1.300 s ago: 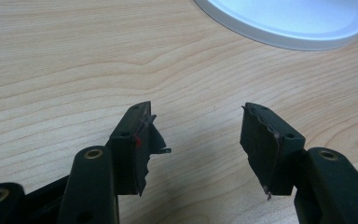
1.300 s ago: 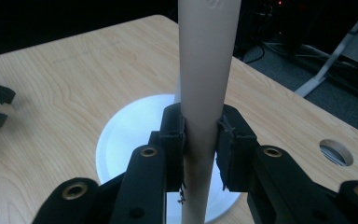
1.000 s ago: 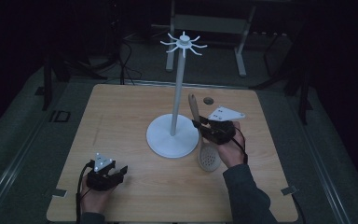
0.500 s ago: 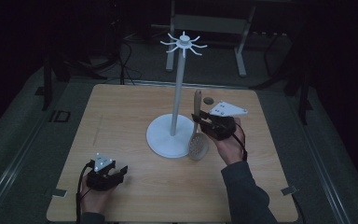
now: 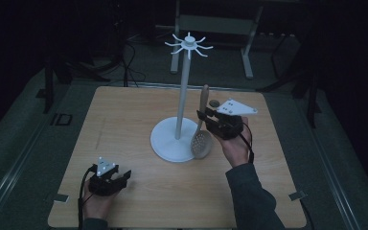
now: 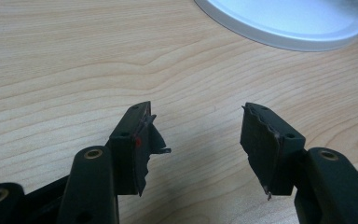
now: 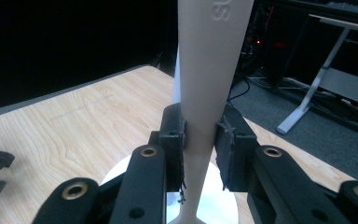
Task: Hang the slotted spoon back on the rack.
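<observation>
Right gripper (image 5: 205,118), clamped on your slotted spoon's (image 5: 202,137) handle, holds it upright beside the hook stand (image 5: 184,91). Left gripper (image 5: 124,176) rests open and empty on the worktop (image 5: 124,115). Lifting is done; hanging on a hook remains.

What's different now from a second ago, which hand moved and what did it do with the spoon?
The right gripper, clamped on the slotted spoon by its handle all along, lifted it off the table and tipped it upright, bowl hanging low beside the white stand. The left gripper stayed open and resting near the front edge; the stand did not move.
</observation>
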A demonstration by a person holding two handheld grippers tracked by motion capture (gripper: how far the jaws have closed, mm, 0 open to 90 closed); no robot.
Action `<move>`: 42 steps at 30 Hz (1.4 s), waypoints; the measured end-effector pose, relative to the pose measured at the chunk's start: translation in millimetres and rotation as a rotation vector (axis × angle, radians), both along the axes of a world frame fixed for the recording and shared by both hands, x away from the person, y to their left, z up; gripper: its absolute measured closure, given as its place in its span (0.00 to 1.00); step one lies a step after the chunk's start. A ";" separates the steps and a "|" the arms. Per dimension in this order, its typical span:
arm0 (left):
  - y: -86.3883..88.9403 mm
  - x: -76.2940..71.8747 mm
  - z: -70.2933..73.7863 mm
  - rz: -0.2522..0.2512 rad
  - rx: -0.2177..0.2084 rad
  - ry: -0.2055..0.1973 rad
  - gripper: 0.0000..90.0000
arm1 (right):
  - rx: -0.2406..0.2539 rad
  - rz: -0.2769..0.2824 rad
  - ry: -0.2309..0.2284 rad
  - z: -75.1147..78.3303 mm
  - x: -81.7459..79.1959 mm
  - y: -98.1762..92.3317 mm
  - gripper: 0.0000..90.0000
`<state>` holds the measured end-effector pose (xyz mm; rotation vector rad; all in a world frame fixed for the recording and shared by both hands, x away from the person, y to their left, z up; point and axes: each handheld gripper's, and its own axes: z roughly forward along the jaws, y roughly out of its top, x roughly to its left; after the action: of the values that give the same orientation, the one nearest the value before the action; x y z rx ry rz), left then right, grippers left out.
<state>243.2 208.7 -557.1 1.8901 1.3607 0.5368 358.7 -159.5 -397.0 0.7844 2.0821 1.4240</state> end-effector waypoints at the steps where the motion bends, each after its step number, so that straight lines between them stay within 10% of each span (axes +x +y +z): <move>1: 0.1 0.0 0.1 0.000 0.000 0.000 0.49 | 0.002 -0.001 0.000 0.7 -0.1 0.2 0.82; 42: 0.3 -0.3 0.4 0.003 -0.002 -0.001 0.49 | 0.070 -0.029 -0.071 30.6 -4.3 2.1 0.82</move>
<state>242.9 209.0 -556.7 1.8859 1.3634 0.5376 354.4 -157.4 -366.4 0.7773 1.9694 1.4941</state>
